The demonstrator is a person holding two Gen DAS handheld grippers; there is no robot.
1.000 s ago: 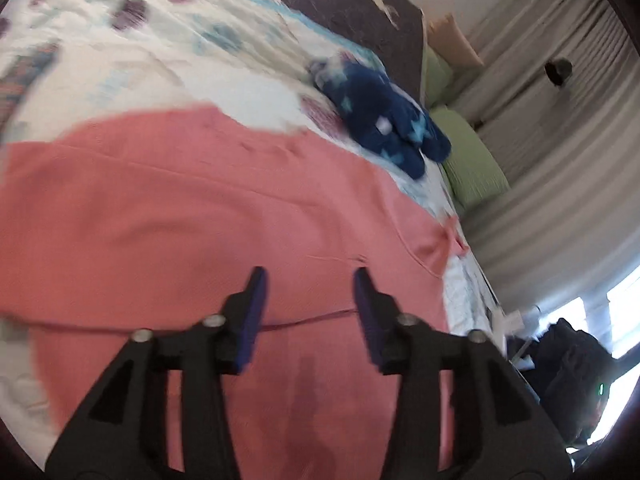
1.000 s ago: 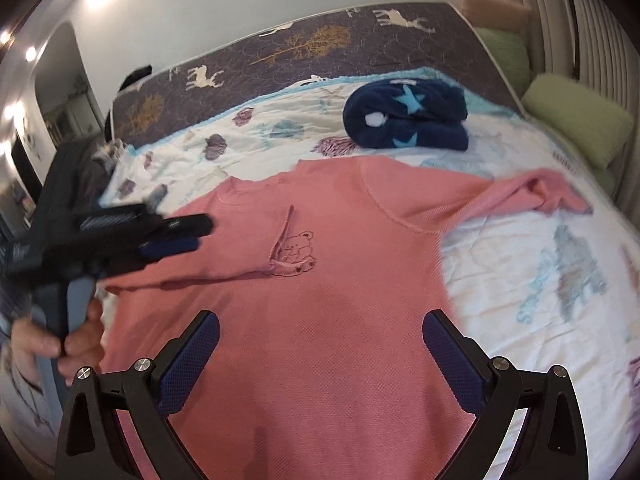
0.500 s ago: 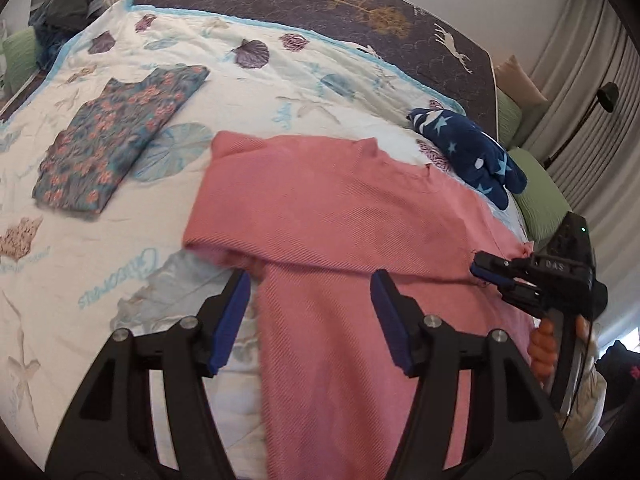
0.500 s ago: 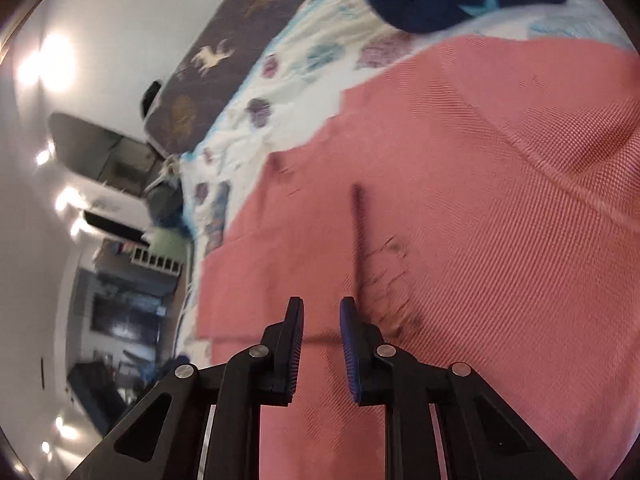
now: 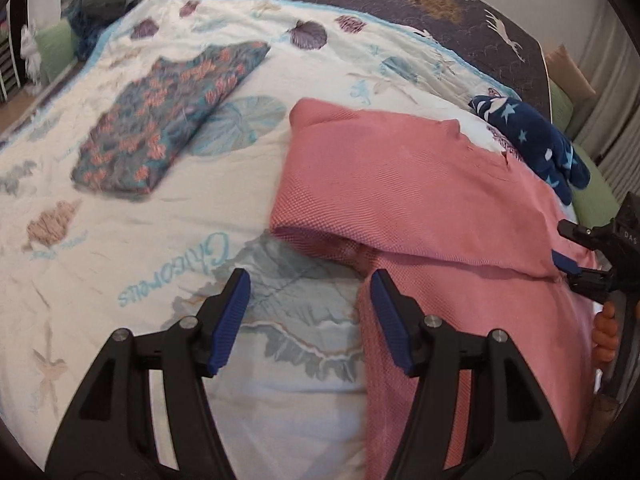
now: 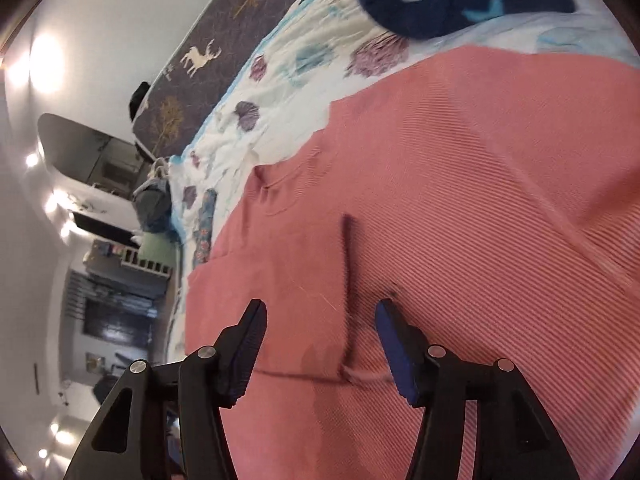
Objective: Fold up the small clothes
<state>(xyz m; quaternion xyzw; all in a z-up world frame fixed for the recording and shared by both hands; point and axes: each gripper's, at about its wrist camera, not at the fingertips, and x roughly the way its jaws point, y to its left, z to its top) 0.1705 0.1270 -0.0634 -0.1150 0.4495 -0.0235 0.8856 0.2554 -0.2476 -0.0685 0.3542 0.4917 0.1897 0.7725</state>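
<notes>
Lying across the bed: pink top [image 5: 420,184], spread on the seashell-print quilt [image 5: 120,240], with one side flap doubled over onto its body.
Fold since a second ago: then the top lay flat with a sleeve stretched out; now that side is turned over the middle, its edge crossing the cloth.
Left gripper [image 5: 308,312]: fingers parted with nothing between them, above the quilt at the top's edge; a second ago it stood over the pink cloth.
Right gripper [image 6: 320,336]: jaws opening, spread over the top with only loose cloth beneath, no pinch visible; half a second ago they were nearly closed.
Right gripper from the left camera: at the flap's far corner, a hand [image 5: 606,334] below it.
Nearby: folded floral garment [image 5: 168,116] well apart; navy star-print bundle [image 5: 532,140] just beyond the top.
</notes>
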